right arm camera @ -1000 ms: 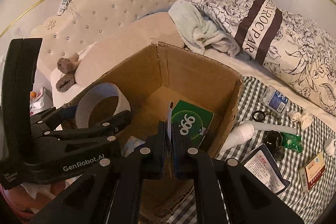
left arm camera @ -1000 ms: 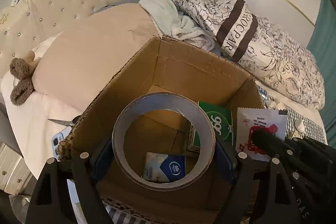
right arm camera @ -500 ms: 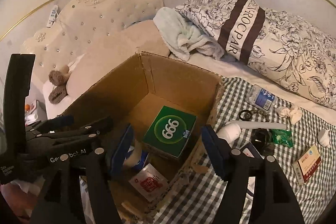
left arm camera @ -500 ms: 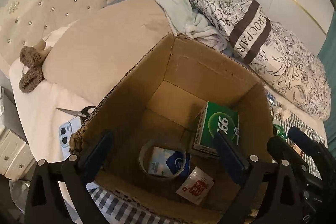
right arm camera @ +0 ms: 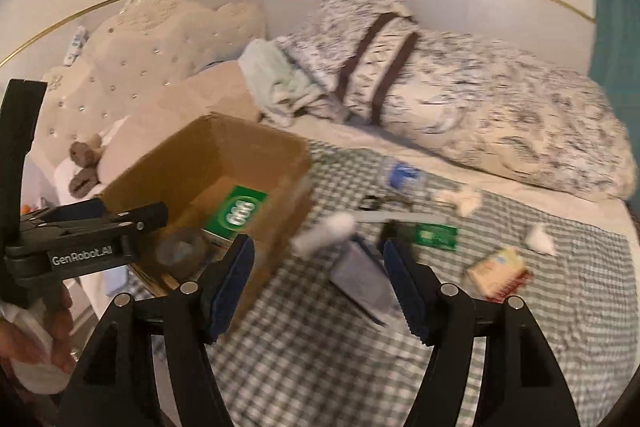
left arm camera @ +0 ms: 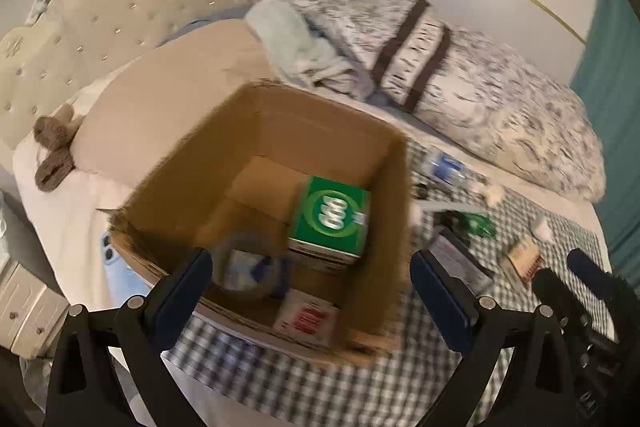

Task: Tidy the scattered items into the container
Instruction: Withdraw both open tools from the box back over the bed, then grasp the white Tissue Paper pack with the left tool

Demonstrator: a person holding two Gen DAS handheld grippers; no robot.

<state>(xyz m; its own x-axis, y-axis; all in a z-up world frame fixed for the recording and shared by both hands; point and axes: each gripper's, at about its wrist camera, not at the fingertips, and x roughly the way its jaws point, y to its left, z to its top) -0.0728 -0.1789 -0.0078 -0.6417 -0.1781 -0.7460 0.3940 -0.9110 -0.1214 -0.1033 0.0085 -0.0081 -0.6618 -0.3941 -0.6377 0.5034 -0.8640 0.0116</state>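
A bed with a checked blanket [right arm camera: 360,355] carries the cardboard box [left arm camera: 320,131] near its left edge. My left gripper [left arm camera: 310,291] has just been opening and is spread wide and empty; the tape roll [left arm camera: 244,267] it held a second ago now lies in the box beside the green carton [left arm camera: 332,215] and the red-printed sachet [left arm camera: 306,319]. My right gripper [right arm camera: 316,287], shut a second ago, has its fingers apart around nothing. A bottle [right arm camera: 400,177] and a small packet [right arm camera: 498,269] remain on the blanket.

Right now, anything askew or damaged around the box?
Yes: the cardboard box has a ragged, torn near rim. Inside, the green carton lies tilted against a wall, not flat. A plastic bottle lies on its side on the checked cloth.
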